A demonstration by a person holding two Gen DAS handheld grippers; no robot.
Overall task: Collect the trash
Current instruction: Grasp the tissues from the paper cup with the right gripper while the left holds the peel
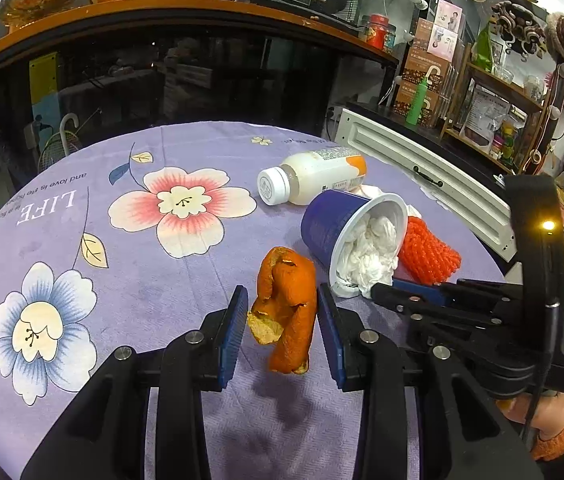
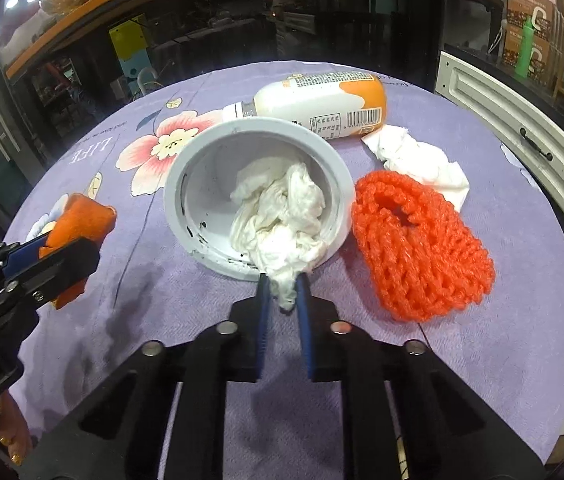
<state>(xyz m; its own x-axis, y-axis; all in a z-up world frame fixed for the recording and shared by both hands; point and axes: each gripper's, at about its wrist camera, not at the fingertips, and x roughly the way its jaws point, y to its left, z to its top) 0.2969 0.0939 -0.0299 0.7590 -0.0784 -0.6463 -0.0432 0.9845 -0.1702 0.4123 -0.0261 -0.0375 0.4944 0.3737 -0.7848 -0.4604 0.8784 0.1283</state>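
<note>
An orange peel [image 1: 287,312] hangs between the pads of my left gripper [image 1: 282,312], lifted above the purple cloth; the right pad touches it, and a thin gap shows at the left pad. The peel also shows in the right wrist view [image 2: 78,220]. My right gripper [image 2: 283,292] is shut on a crumpled white tissue [image 2: 282,220] that spills from a blue paper cup [image 1: 331,226] lying on its side, its mouth [image 2: 258,196] facing me. An orange foam net [image 2: 421,244] lies right of the cup. A white and orange bottle [image 2: 321,100] lies behind it.
A second crumpled tissue [image 2: 417,160] lies between the bottle and the net. The round table has a purple flowered cloth [image 1: 122,240]. A white panel [image 1: 421,168] stands along the table's right edge. Dark glass cabinets and cluttered shelves stand behind.
</note>
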